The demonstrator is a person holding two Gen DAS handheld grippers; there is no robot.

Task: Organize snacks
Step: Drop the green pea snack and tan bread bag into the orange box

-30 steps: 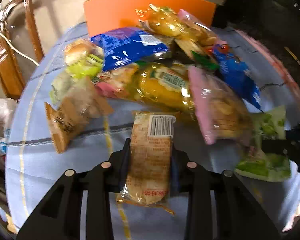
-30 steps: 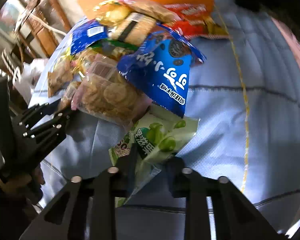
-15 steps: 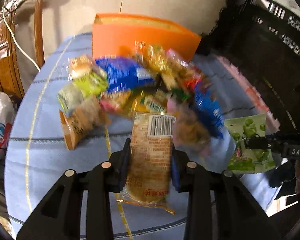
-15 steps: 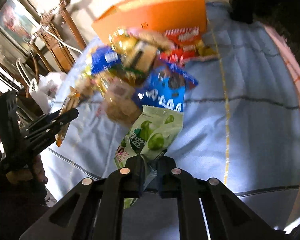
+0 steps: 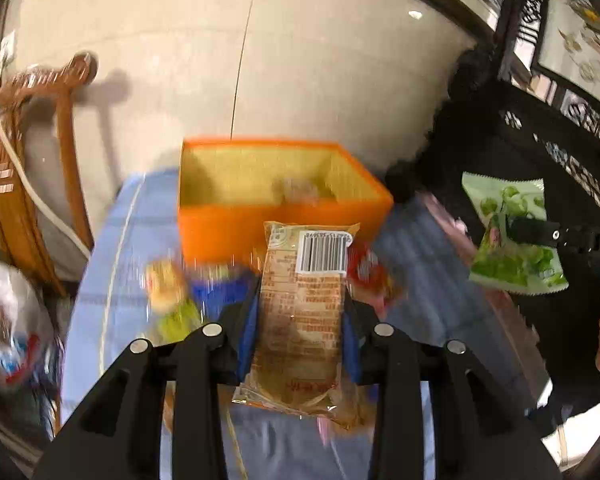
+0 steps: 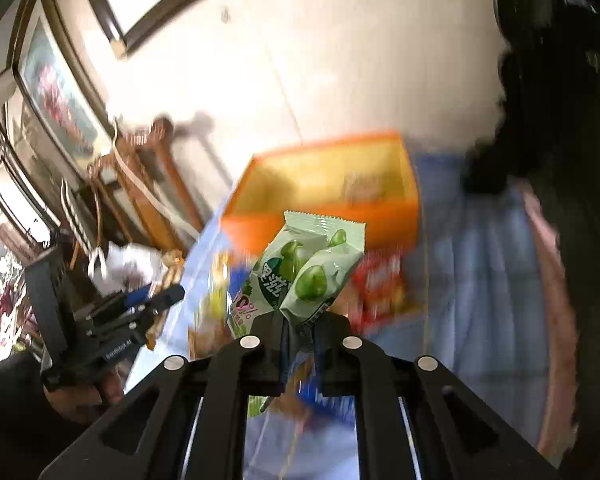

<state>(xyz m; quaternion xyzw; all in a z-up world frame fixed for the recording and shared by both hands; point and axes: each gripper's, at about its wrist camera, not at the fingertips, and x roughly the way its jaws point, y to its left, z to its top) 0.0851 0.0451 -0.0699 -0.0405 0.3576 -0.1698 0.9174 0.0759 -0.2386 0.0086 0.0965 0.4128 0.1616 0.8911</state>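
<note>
- the left gripper (image 5: 302, 320) has its jaws closed partway on a clear-wrapped tan pastry packet (image 5: 305, 312), barcode end pointing forward, held in the air above the pile and short of the box.
- the right gripper (image 6: 300, 326) has its jaws pinched almost fully together on the lower edge of a pale green snack pouch (image 6: 304, 268) printed with green fruit; it too hangs clear of the table, near the box front.
- the orange box (image 5: 228, 228) stands open at the far end of the blue-clothed table (image 5: 428, 280); inside shows only one blurred packet (image 5: 304, 190) towards the back, so it looks nearly empty.
- a heap of loose snacks (image 5: 172, 292) lies on the cloth in front of the box, blurred, count not readable.
- judgement: the task is early; two packets are picked up but not yet dropped in, and most of the pile is left to move.
- a wooden chair (image 5: 32, 168) stands to the left of the table.
</note>
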